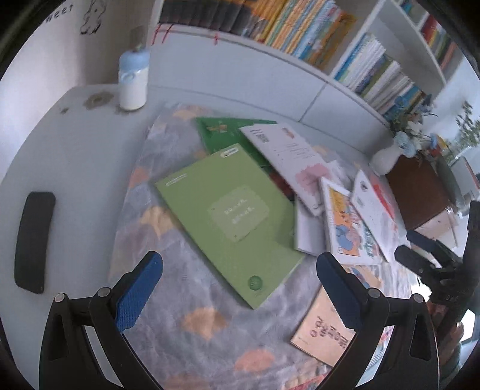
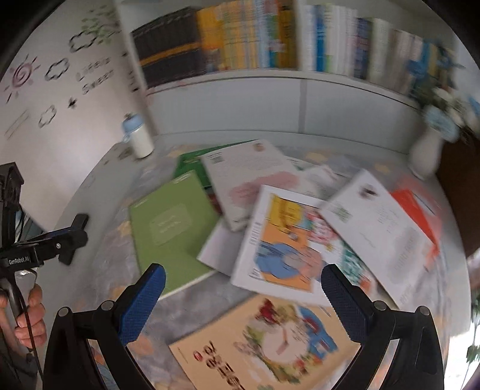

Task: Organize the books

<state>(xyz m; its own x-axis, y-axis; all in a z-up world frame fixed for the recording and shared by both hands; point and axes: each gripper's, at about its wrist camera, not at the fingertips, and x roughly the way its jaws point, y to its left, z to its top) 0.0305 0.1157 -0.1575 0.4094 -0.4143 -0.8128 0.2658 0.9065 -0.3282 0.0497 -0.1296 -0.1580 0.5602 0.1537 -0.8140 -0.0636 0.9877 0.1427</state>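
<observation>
A grey cloth with orange patches point(image 1: 186, 288) covers a white table point(image 1: 75, 162) below white shelves packed with books point(image 1: 303, 27). On the cloth, the light green book point(image 1: 231, 222) lies flat, with a dark green book point(image 1: 222, 132) behind it and overlapping white picture books point(image 2: 285, 240) to its right. A tan book point(image 2: 264, 345) lies nearest. A white bottle with a blue cap point(image 1: 132, 81) stands left of the dark green book. The wall reads "Sweet"; the left gripper point(image 1: 240, 288) reads "GenRobot.AI". Both it and the right gripper point(image 2: 243, 297) gape wide, holding nothing
</observation>
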